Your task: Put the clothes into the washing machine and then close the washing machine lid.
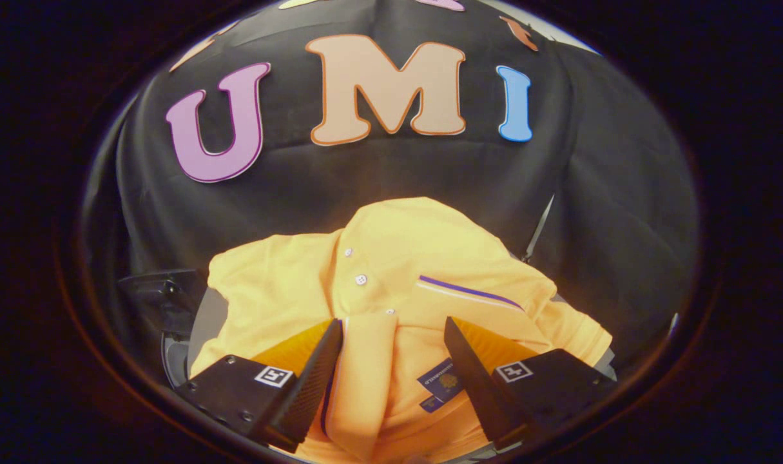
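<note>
The gripper (394, 351) stands wide open astride the yellow polo shirt (391, 283), its collar fold between the fingers. The shirt looks ungrasped, so loading it and closing the lid both seem left to do.

Ahead of me a black cloth wall (378, 174) fills everything from nine o'clock round to three, draped in soft folds and creased toward three. Warm light falls on it from the front. At about two o'clock a thin pale rod (538, 232) slants against the cloth. Beyond the cloth's top edge, near one o'clock, a pale strip shows.
</note>
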`<state>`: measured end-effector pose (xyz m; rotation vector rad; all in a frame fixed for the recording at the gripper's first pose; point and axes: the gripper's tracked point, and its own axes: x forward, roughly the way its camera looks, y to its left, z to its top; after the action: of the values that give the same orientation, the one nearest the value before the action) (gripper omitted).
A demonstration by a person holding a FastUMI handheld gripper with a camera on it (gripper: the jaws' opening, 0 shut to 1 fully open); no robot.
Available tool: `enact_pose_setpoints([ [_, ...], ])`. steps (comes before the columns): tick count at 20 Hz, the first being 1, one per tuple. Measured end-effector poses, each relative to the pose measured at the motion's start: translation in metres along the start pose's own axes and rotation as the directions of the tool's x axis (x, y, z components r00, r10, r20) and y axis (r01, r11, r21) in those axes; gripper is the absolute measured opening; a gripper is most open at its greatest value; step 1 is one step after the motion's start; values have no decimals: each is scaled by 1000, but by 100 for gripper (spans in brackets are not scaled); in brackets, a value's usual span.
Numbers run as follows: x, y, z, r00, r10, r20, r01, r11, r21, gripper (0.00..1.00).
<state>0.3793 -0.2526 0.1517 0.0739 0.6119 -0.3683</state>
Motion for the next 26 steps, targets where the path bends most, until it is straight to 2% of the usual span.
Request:
enact_pose_setpoints([
  [2,-5,3,0,1000,24,1,-23,999,-25,81],
  [5,-3,3,0,1000,-7,2,7,999,-32,17],
  [7,-6,4,-1,1000,-26,-9,25,1000,-19,2],
  [11,-15,10,7,999,-35,15,36,998,-48,1],
  [13,-31,20,26,995,-31,93,38,996,-74,0],
  [15,-50,43,48,987,10,162,3,997,-81,0],
  [20,-92,100,72,969,122,216,-102,990,-102,0],
  [26,-132,192,82,929,290,229,-255,952,-170,0],
])
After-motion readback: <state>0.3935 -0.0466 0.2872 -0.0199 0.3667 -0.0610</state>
